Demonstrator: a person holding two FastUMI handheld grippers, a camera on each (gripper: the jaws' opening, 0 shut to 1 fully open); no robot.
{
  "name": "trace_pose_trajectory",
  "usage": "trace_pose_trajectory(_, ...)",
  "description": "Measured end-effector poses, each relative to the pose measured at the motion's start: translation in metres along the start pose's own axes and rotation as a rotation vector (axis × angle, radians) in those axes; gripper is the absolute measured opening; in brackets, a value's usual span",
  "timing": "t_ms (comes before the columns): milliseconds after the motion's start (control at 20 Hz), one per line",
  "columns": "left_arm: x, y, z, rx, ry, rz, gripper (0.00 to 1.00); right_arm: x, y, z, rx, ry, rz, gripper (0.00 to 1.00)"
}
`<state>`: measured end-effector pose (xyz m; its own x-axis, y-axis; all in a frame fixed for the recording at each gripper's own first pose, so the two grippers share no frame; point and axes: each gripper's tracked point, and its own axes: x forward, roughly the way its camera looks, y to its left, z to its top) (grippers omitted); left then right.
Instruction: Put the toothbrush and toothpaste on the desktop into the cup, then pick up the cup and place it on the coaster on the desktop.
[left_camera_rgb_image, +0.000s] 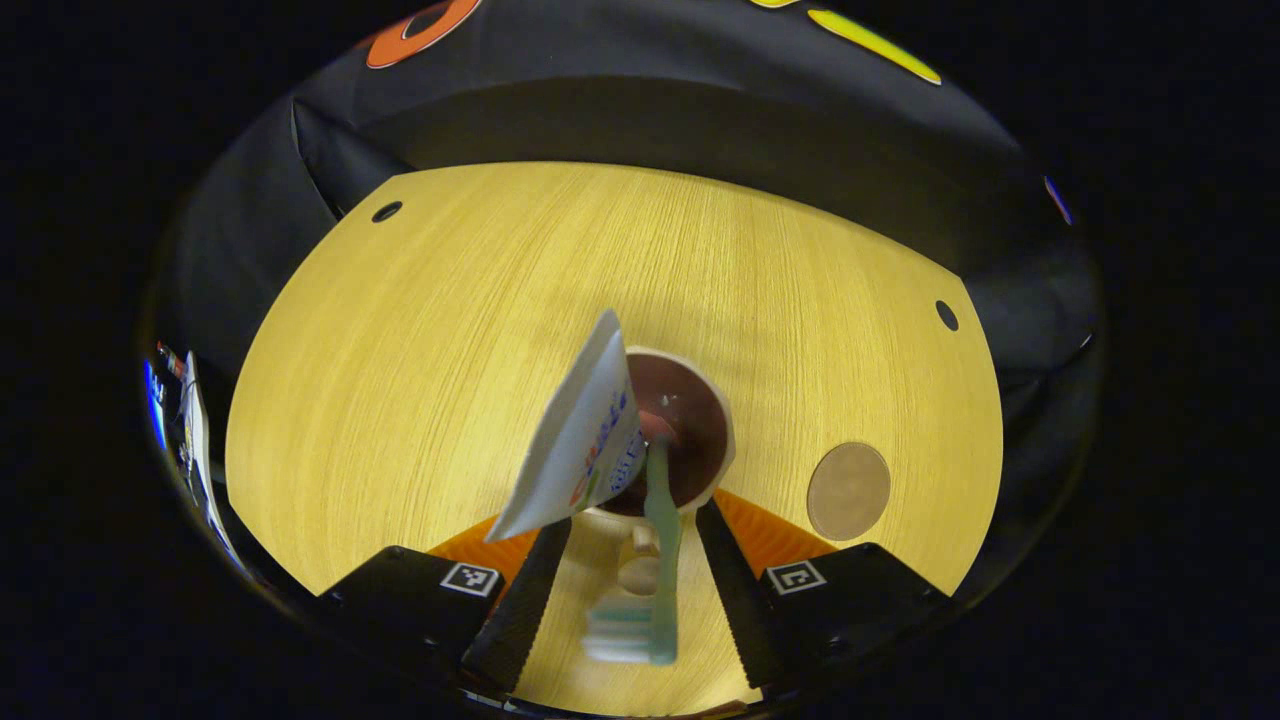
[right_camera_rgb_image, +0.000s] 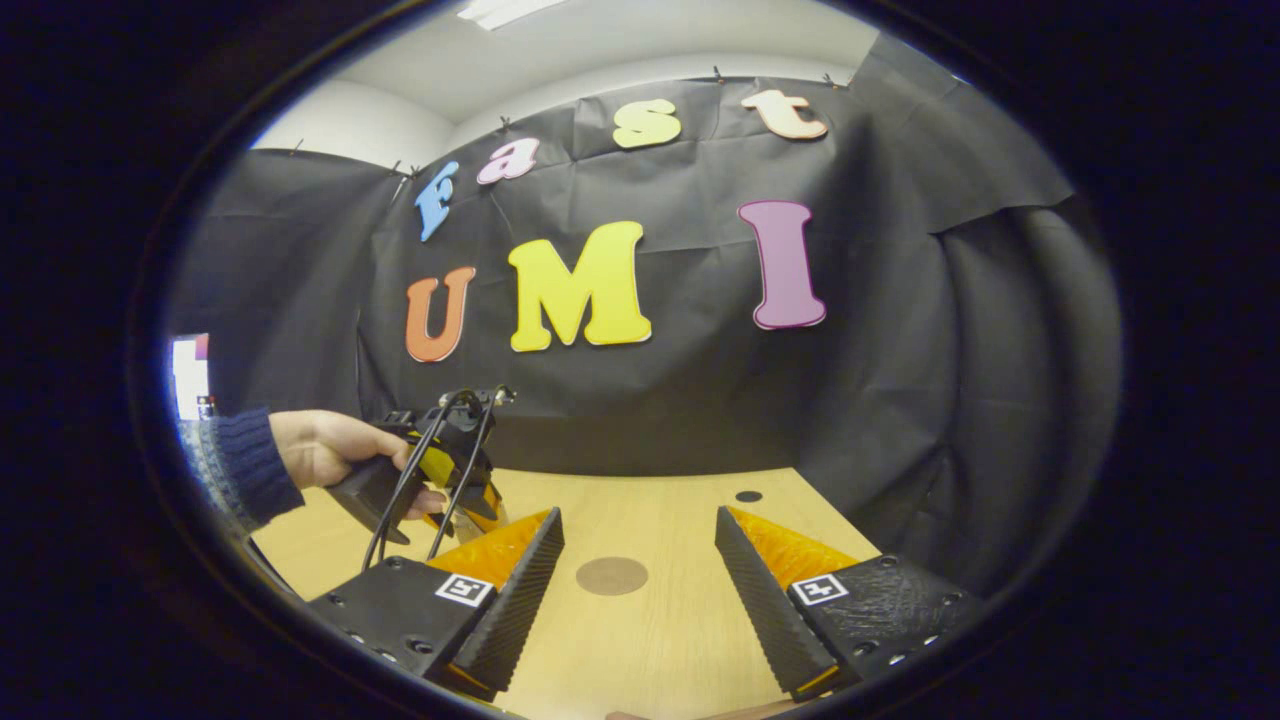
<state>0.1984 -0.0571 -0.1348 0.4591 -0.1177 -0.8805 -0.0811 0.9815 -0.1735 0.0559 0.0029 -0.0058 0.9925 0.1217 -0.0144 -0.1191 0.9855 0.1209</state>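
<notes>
In the left gripper view I look straight down on a pale cup (left_camera_rgb_image: 700, 440) with a brown inside, standing on the wooden desktop (left_camera_rgb_image: 420, 350). A white toothpaste tube (left_camera_rgb_image: 580, 440) leans out of it to the left. A green toothbrush (left_camera_rgb_image: 662, 560) stands in it, bristle head (left_camera_rgb_image: 620, 635) up towards the camera. My left gripper (left_camera_rgb_image: 635, 515) is open above the cup, its fingers either side of the handle (left_camera_rgb_image: 640, 562). The round brown coaster (left_camera_rgb_image: 848, 490) lies right of the cup. My right gripper (right_camera_rgb_image: 638, 515) is open and holds nothing, with the coaster (right_camera_rgb_image: 611, 575) ahead of it.
In the right gripper view a hand (right_camera_rgb_image: 320, 450) in a dark blue sleeve holds the left gripper (right_camera_rgb_image: 440, 470) over the left of the desktop. Black cloth walls close the desk at the back and right. Small dark holes (left_camera_rgb_image: 946, 315) mark the desktop's far corners.
</notes>
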Motion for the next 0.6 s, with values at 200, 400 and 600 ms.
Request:
trace_pose_trajectory(200,0.014,0.001,-0.002,0.065,0.038,0.032,0.7,0.001,-0.011,0.003,0.022,-0.011,-0.027,0.92)
trace_pose_trajectory(400,0.009,0.0,0.019,0.059,0.013,0.018,0.3,0.004,-0.014,0.0,0.015,-0.001,-0.038,0.93)
trace_pose_trajectory(600,-0.012,-0.001,0.045,0.042,0.01,-0.012,0.3,0.006,-0.011,-0.005,0.03,0.021,-0.025,0.93)
